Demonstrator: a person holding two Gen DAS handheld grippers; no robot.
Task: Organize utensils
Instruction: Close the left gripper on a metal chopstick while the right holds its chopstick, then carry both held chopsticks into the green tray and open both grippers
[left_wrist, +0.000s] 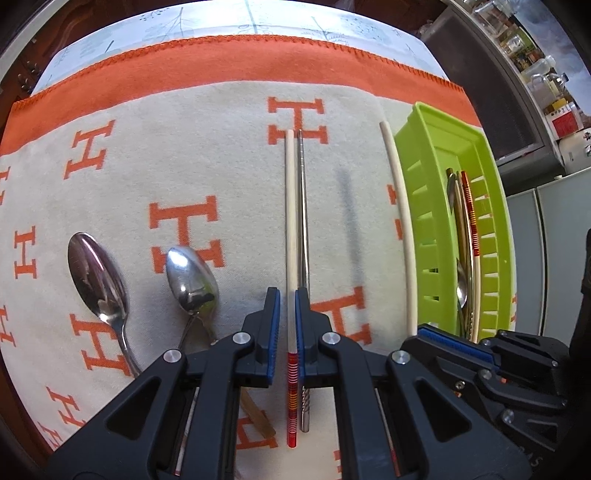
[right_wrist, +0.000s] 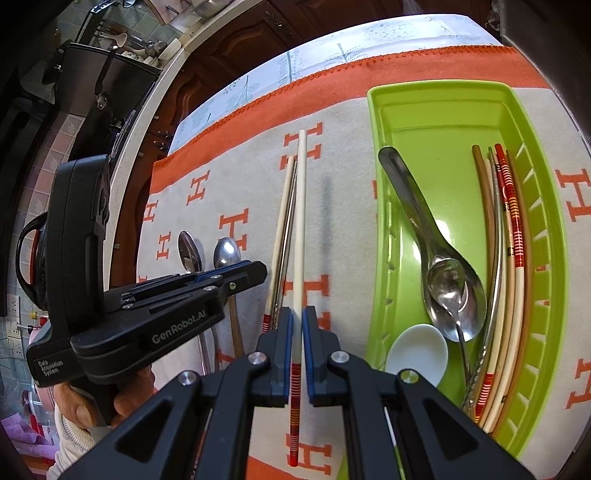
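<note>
Kitchen cabinets surround a table covered by a cream blanket (left_wrist: 192, 147) with orange H letters. Two steel spoons (left_wrist: 96, 275) lie near its left edge. The left gripper (left_wrist: 287, 325) is closed on a cream chopstick (left_wrist: 290, 221) with a red-striped end, beside a metal chopstick (left_wrist: 303, 221). The right gripper (right_wrist: 297, 349) clamps a matching chopstick (right_wrist: 300, 221). At the right edge, the green tray (right_wrist: 443, 110) holds three spoons and several chopsticks.

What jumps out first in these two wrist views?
Each pair of tongs grips a cream chopstick with red-striped end: the left tongs over the H-patterned cloth, the right tongs beside the lime-green plastic tray. That tray, at the cloth's right, already holds metal spoons, a white ceramic spoon and several chopsticks.
</note>
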